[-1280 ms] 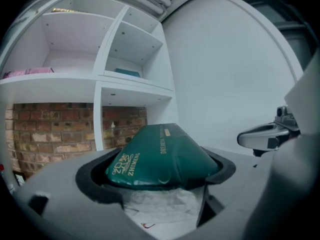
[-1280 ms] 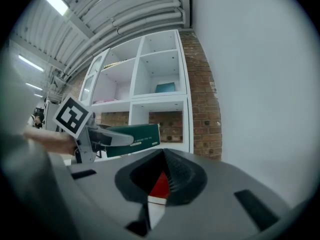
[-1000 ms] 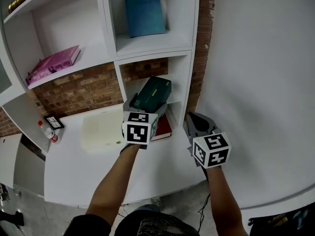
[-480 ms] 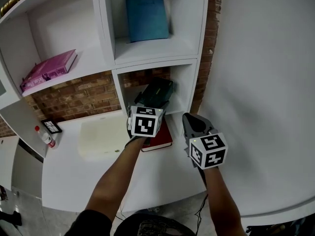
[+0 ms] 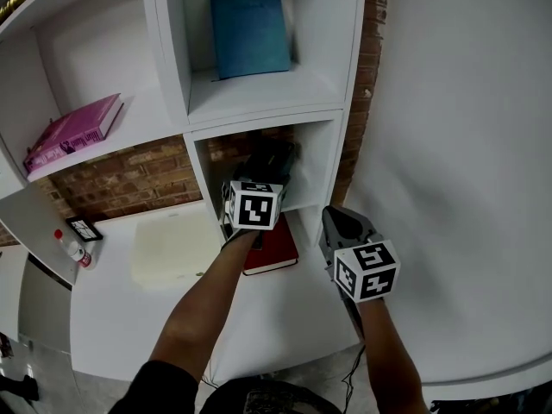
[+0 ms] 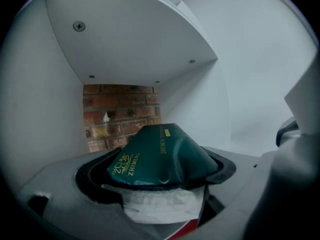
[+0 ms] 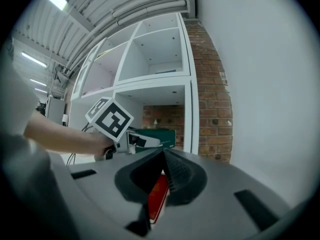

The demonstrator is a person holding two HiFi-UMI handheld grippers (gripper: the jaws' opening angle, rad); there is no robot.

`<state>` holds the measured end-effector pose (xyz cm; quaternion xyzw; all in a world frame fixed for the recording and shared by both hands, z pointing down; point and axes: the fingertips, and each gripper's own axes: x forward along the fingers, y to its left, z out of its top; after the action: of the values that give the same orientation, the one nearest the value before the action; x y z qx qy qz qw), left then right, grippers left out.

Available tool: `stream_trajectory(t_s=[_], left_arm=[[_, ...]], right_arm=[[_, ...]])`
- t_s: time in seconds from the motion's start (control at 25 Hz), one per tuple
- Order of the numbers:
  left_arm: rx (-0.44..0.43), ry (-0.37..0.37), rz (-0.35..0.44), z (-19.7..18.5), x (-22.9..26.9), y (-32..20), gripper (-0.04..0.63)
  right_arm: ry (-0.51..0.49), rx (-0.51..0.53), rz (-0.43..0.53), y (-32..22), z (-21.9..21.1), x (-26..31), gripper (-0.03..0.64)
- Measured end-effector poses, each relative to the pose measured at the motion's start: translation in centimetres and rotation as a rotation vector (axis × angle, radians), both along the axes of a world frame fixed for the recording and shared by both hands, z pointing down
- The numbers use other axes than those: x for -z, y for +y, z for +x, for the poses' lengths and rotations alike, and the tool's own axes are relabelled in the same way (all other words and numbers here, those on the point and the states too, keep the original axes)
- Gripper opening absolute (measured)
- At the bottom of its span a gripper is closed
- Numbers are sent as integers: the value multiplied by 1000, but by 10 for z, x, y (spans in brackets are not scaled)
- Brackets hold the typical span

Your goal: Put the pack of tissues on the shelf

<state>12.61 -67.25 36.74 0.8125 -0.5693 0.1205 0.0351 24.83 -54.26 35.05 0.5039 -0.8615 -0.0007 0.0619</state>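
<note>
With the left gripper [image 6: 157,173] jaws clamped on the dark green plastic tissue pack [image 6: 160,154], advance it level into the white shelf compartment [image 6: 200,109] before releasing. The right gripper [image 7: 162,176] jaws are closed and empty.

- Pack [image 6: 160,156] between left gripper's [image 5: 263,179] jaws, inside the lower compartment [image 5: 317,158].
- Book [image 5: 272,248] below it, on the counter [image 5: 129,309].
- Right gripper [image 5: 341,227] right of the book, outside.

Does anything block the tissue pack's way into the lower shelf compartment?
Nothing visible does. The left gripper holds the tissue pack at the compartment's mouth, with open space ahead up to the brick back wall. A red book lies below, at the opening.
</note>
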Motion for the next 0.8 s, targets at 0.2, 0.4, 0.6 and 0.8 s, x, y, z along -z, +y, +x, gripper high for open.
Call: stream_trajectory(t_s=[0.2,0.4,0.6,0.8], left_arm=[[10,-34,-39,-1,-18,-8,480],[-2,-50,-56,-2,-20,-6,505],[-17,-25,-69,-2,-21,0,517],[-15,-11,-50,-4,-14,11,515]], right_arm=[[-8,-9,-14,-4,7,-9,5],[-15,-13,-31,-2,10,-16,5],[-15,-24,-25,5,11,-11,5],[-17,-39,-26,17,16,-10,5]])
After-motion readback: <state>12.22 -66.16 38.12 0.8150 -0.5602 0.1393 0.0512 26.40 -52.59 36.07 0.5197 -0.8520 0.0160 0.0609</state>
